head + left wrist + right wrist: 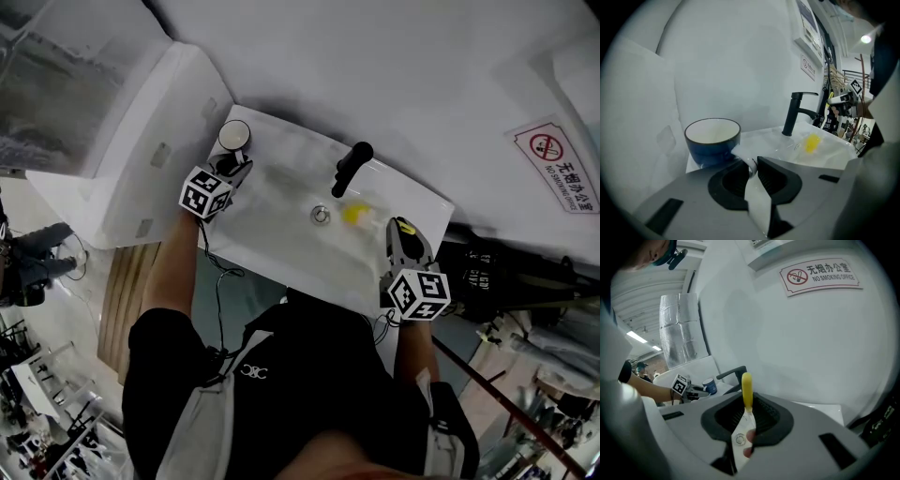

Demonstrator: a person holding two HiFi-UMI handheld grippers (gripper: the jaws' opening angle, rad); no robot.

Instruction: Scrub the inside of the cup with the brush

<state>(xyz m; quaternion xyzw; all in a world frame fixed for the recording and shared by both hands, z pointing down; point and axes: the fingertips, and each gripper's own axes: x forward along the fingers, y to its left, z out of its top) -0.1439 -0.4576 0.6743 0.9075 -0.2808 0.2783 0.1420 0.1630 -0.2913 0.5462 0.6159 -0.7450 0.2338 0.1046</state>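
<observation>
A blue cup [234,134] with a white inside stands upright on the sink's far left corner. In the left gripper view the cup [712,136] sits just past the jaws. My left gripper [234,167] [751,164] is shut on its white handle [750,163]. My right gripper [401,230] [747,401] hovers over the sink's right side, shut on the brush [746,385]. The brush's yellow end [354,214] sticks out over the basin near the drain. The two grippers are well apart.
A black faucet [352,167] rises at the back of the white sink [281,239], between the grippers. The drain [321,215] lies mid-basin. A white box-like unit [141,141] stands left of the sink. A no-smoking sign [560,169] hangs on the wall at right.
</observation>
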